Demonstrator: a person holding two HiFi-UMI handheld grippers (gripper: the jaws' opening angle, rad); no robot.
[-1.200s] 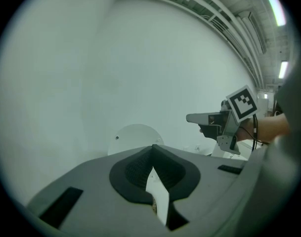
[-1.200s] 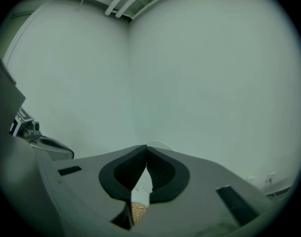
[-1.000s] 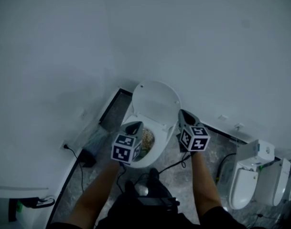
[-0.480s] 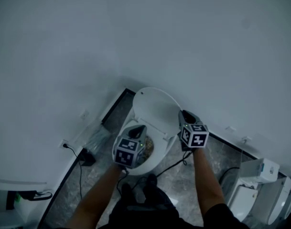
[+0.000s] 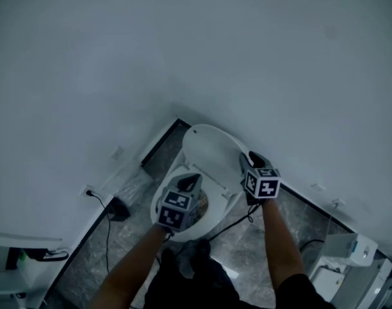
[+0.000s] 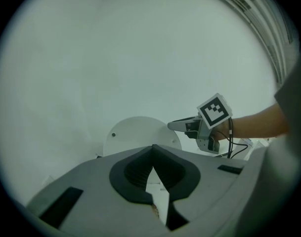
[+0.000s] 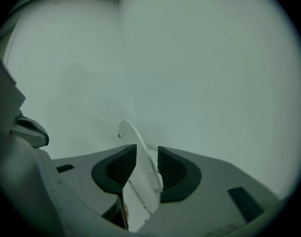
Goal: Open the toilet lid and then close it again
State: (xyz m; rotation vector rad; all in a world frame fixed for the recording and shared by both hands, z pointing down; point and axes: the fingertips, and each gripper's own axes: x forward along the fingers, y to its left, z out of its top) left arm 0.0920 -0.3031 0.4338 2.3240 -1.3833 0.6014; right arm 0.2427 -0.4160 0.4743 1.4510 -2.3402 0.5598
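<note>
Right gripper [image 5: 248,156]: jaws apart, having just been opening, with the near edge of the toilet lid [image 5: 212,148] standing between the two dark pads. In the right gripper view [image 7: 147,150] the white lid [image 7: 141,168] runs edge-on through the gap, close against the left-hand pad and clear of the other; no clamping pressure is evident. Left gripper [image 5: 195,176]: jaws together at the tips, nothing held, poised over the toilet bowl [image 5: 217,202] just beside the lid's lower left. Its own view [image 6: 152,146] shows the tips meeting, with the round lid [image 6: 136,134] beyond them and the right gripper [image 6: 174,126] at the lid's right edge. The lid is raised, tilted up from the bowl with its top towards the white wall [image 5: 183,50]; whether it touches the wall cannot be told. The bowl sits on a grey marbled floor [image 5: 128,240], with brownish matter visible inside it. A black cable [image 5: 106,227] runs along the floor left of the bowl. Both of the person's forearms reach in from below.
</note>
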